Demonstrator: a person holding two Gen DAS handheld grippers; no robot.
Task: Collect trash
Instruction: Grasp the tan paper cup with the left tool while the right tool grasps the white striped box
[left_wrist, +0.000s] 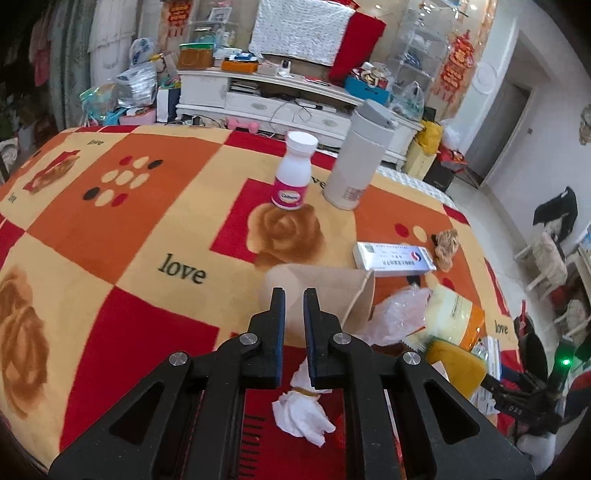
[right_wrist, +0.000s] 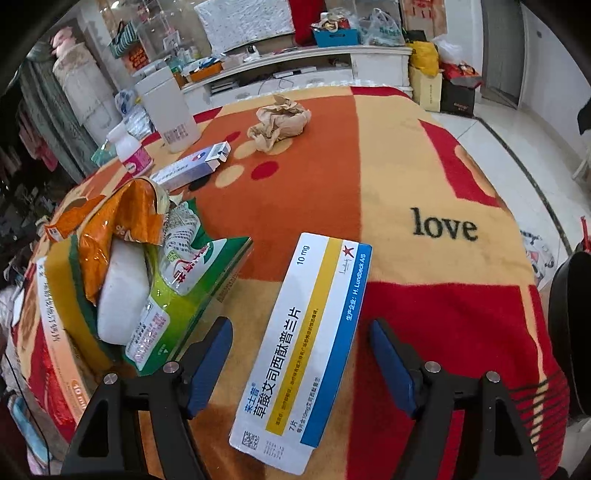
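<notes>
Patterned blanket (right_wrist: 424, 155); right tool (right_wrist: 301, 363) open around medicine box (right_wrist: 306, 332).

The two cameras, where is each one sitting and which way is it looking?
Left wrist: sits on the left gripper, looking down past its shut fingers over the blanket at a paper cup and crumpled tissue.
Right wrist: sits on the right gripper, looking down between open fingers at a medicine box.
Both show: the pink-labelled white bottle and tall white canister.
</notes>
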